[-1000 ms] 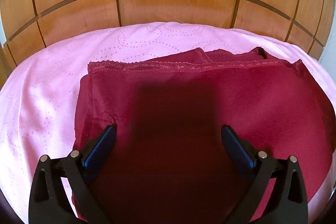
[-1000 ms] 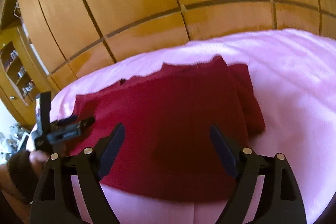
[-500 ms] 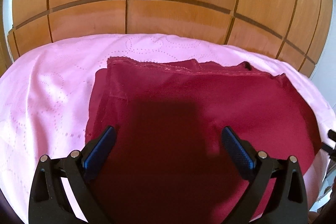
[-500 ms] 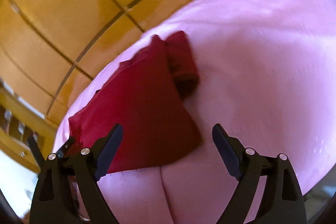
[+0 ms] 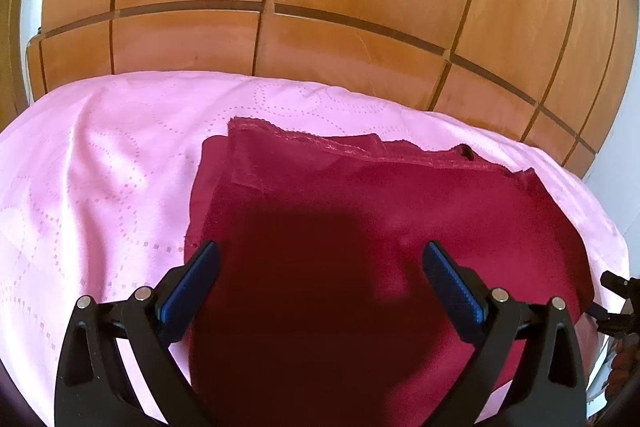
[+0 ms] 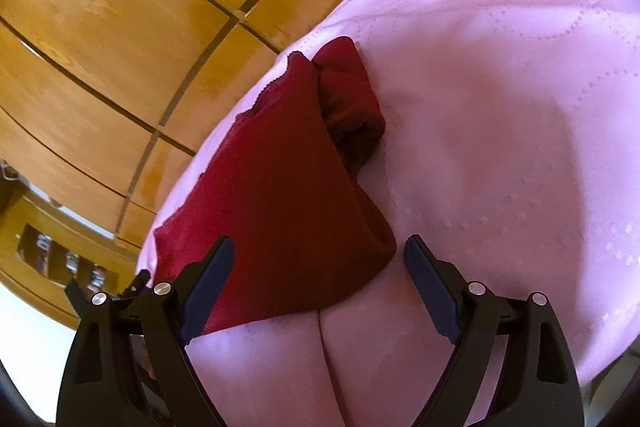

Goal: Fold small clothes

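Note:
A dark red garment (image 5: pixel 380 211) with a lace-trimmed far edge lies flat on the pink bedspread (image 5: pixel 100 167). My left gripper (image 5: pixel 320 267) hovers open over its near part, blue pads wide apart, nothing between them. In the right wrist view the same red garment (image 6: pixel 280 195) lies folded, with a bunched sleeve-like end at its far right. My right gripper (image 6: pixel 320 259) stands open above the garment's near right corner, and the view is rolled. The right gripper's tip shows at the far right edge of the left wrist view, the left gripper's tip low at the left of the right wrist view.
Wooden wardrobe panels (image 5: pixel 320 7) rise just behind the bed. A wooden shelf unit with small items (image 6: pixel 60 259) stands at the lower left of the right wrist view. The pink bedspread (image 6: pixel 500 87) stretches wide to the right of the garment.
The left gripper drifted so the garment sits further right in its view. The right gripper rolled and sank toward the garment's near right corner. Both stayed open.

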The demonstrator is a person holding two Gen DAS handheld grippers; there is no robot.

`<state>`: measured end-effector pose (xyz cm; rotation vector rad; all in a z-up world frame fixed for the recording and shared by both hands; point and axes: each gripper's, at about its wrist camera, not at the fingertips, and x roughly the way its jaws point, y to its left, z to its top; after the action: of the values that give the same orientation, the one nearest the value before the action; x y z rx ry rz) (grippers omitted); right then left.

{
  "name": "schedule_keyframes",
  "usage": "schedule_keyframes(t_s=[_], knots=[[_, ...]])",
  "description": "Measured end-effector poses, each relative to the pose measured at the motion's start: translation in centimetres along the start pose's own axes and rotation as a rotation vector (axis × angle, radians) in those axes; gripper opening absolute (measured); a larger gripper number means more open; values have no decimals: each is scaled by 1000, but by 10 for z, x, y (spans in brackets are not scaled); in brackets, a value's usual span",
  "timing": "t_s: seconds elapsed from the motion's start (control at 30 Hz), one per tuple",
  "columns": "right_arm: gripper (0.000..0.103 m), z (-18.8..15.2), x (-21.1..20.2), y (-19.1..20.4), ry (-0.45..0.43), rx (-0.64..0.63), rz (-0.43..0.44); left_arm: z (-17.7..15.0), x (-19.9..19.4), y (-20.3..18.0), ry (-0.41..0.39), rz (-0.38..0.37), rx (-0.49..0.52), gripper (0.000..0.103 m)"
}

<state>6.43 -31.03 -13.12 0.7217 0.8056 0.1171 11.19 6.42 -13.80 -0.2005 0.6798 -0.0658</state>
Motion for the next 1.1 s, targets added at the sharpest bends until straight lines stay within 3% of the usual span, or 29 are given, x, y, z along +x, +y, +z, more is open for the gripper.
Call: schedule_keyframes(t_s=[0.17, 0.3, 0.43, 0.7, 1.0, 1.07, 1.1], knots=[[86, 1, 8, 2, 25, -11, 61, -2, 2, 12, 3, 35, -42, 101], [86, 10, 16, 2, 31, -15, 86, -9, 14, 38, 62, 44, -179, 101], [86, 24, 25, -1, 21, 33, 120, -16, 19, 56, 86, 0, -290, 101], [86, 49, 49, 3, 22, 93, 90, -21, 24, 41, 84, 21, -200, 101], [86, 52, 56, 9, -24, 74, 21, -23, 21, 44, 77, 8, -208, 101], [71, 53, 55, 9, -36, 76, 5, -23, 21, 45, 75, 5, -211, 101], [54, 53, 56, 8, -34, 70, -16, -23, 22, 45, 73, 4, -211, 101]])
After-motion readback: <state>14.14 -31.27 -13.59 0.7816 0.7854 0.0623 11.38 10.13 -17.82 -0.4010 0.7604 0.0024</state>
